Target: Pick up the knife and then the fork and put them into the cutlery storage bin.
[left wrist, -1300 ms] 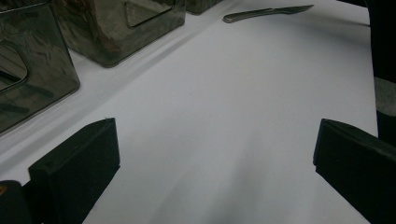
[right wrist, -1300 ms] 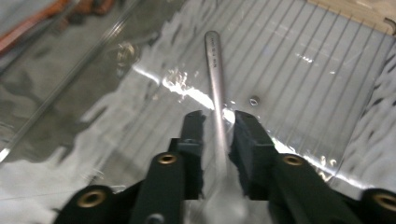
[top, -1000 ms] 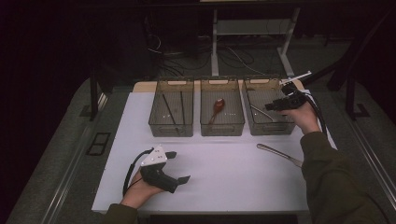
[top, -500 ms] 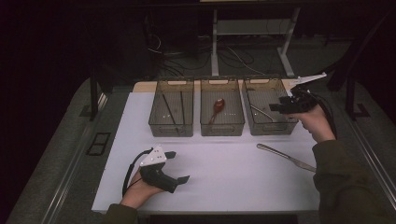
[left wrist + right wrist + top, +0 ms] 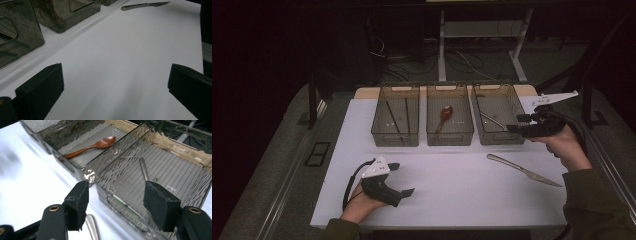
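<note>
At right of the high view, the right claw (image 5: 515, 123) hangs spread and empty by the right bin (image 5: 497, 120), holding what looks like a metal utensil (image 5: 144, 168). The left claw (image 5: 400, 179) rests spread, lower left, on the white surface (image 5: 462, 185).

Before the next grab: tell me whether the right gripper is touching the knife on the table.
Apart. The high view shows the right gripper raised beside the right bin, with bare white table between it and the knife.
</note>
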{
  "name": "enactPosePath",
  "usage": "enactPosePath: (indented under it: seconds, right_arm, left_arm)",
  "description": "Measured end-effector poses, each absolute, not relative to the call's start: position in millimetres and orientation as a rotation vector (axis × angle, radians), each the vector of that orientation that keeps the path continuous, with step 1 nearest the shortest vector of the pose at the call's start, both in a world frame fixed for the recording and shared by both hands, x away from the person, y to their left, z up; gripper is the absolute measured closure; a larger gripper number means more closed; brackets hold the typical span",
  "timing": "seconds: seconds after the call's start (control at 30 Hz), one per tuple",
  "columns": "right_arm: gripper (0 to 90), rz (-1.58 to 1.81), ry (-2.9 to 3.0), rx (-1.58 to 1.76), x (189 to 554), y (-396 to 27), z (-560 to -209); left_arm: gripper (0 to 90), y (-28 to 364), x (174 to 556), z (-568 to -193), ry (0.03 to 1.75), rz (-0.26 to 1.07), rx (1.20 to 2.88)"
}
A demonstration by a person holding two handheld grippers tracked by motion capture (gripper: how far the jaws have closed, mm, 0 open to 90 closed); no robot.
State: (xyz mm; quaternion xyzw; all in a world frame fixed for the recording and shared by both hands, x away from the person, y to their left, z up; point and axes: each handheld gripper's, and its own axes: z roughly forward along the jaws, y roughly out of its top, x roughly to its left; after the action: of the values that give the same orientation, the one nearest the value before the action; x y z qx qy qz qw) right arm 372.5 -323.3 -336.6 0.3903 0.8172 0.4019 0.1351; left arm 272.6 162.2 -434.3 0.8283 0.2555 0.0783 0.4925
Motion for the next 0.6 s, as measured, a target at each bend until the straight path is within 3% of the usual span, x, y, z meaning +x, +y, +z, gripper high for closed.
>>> enactPosePath:
  seconds: [0.37, 0.6]
  right_arm:
    - [42.5, 1.212, 2.387, 1.127, 343.8, -335.1, -352.6]
    - [46.4, 1.076, 2.477, 1.091, 334.9, -335.2, -363.8]
  left_arm:
    - [0.0, 162.4, 272.3, -434.6, 0.619, 0.192, 2.013]
    - [0.0, 162.6, 271.7, -433.8, 0.615, 0.200, 2.021]
